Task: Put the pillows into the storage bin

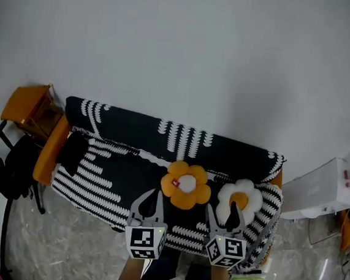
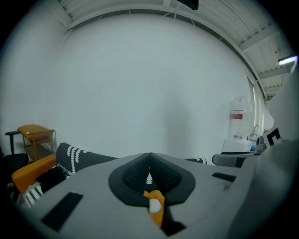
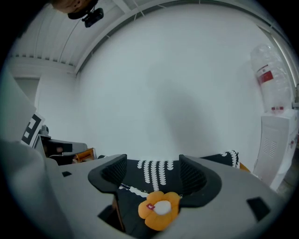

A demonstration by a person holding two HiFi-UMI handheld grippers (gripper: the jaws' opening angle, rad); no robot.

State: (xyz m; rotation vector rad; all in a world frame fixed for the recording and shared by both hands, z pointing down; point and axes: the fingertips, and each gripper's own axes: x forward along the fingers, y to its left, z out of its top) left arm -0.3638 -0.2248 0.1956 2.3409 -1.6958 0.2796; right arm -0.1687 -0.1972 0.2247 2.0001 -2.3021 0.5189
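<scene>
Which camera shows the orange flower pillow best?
The head view: the whole orange flower pillow lies clear on the sofa. The right gripper view hides its lower petals; the left gripper view shows only an orange sliver.

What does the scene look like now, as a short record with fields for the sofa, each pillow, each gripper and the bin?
Sofa: covered with a black-and-white striped cloth
Orange flower pillow: lies on the seat, near the middle
White flower pillow: lies on the seat, right of the orange one
Left gripper: jaws together, holding nothing
Right gripper: jaws apart, empty; the orange pillow lies beyond them
Storage bin: not in any view
Progress: both pillows not yet picked up
</scene>
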